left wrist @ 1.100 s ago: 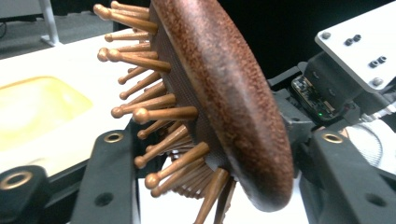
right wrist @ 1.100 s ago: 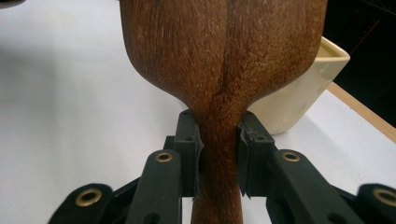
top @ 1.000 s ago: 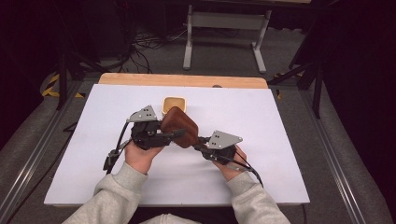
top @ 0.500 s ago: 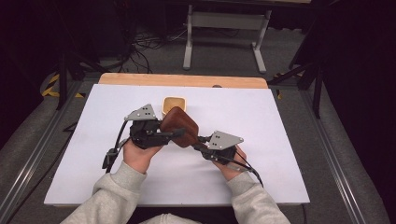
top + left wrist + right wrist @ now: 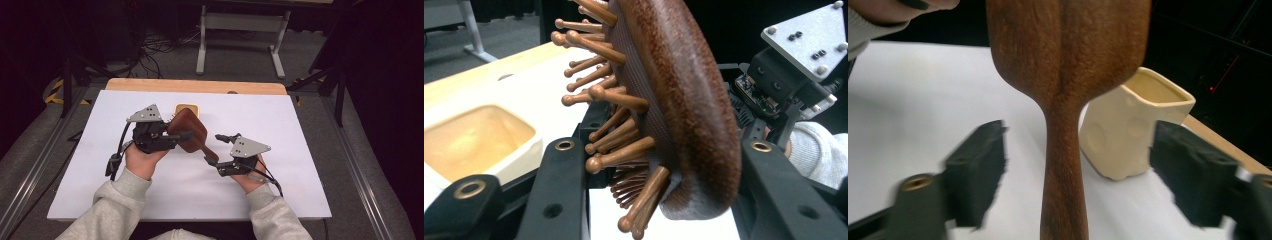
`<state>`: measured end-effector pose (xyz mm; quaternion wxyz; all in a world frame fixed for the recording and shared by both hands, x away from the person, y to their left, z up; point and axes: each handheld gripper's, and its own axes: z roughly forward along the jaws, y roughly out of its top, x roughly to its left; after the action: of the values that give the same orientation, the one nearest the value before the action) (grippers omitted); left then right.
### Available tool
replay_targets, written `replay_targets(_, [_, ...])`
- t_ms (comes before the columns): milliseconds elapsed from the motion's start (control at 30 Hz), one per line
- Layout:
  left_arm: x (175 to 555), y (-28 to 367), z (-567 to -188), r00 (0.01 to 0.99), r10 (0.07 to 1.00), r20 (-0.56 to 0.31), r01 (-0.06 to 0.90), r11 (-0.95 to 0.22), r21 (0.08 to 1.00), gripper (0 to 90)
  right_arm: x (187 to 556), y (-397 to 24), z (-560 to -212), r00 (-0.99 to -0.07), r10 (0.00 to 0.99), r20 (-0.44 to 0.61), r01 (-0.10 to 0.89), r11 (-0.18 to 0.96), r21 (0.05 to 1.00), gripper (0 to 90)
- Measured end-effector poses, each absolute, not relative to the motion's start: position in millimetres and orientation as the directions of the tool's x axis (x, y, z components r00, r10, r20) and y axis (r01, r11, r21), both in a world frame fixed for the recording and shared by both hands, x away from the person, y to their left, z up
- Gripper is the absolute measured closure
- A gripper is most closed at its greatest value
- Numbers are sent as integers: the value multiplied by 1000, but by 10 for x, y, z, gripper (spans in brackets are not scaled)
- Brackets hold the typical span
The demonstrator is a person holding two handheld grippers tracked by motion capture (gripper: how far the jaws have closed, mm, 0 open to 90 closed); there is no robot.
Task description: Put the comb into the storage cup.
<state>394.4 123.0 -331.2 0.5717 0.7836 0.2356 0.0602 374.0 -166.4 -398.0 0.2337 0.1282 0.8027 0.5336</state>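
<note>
High view: hairbrush (image 5: 189, 131) between clamped left fingers (image 5: 172, 137), handle toward wide-open right fingers (image 5: 218, 148).

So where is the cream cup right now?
In the high view the cream cup stands on the white table toward its far edge, just behind the wooden hairbrush clamped in the left gripper.

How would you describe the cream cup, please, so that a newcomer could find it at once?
Start at the white table and look toward its far wooden edge. Just behind the wooden hairbrush stands the cream cup. It is pale, squarish and dimpled, unlike the dark brown brush.
</note>
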Motion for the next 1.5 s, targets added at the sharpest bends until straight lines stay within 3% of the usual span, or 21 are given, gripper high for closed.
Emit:
replay_targets(133, [3958, 1247, -3225, 882, 442, -163, 294, -246, 924, 582, 3769, -1717, -3970, -862, 471, -188, -7, 360, 933, 107])
replay_targets(300, [3990, 1298, -3049, 881, 455, -129, 271, -262, 926, 581, 3787, -1758, -3972, -865, 476, -157, 22, 350, 936, 59])
replay_targets(1067, [4267, 1325, -2611, 854, 517, -54, 249, -315, 916, 579, 3862, -1901, -4008, -853, 507, -122, 67, 339, 938, 35])
replay_targets(1500, [4371, 1299, -2467, 841, 538, -53, 254, -306, 918, 576, 3876, -1925, -4012, -852, 511, -114, 74, 334, 940, 35])
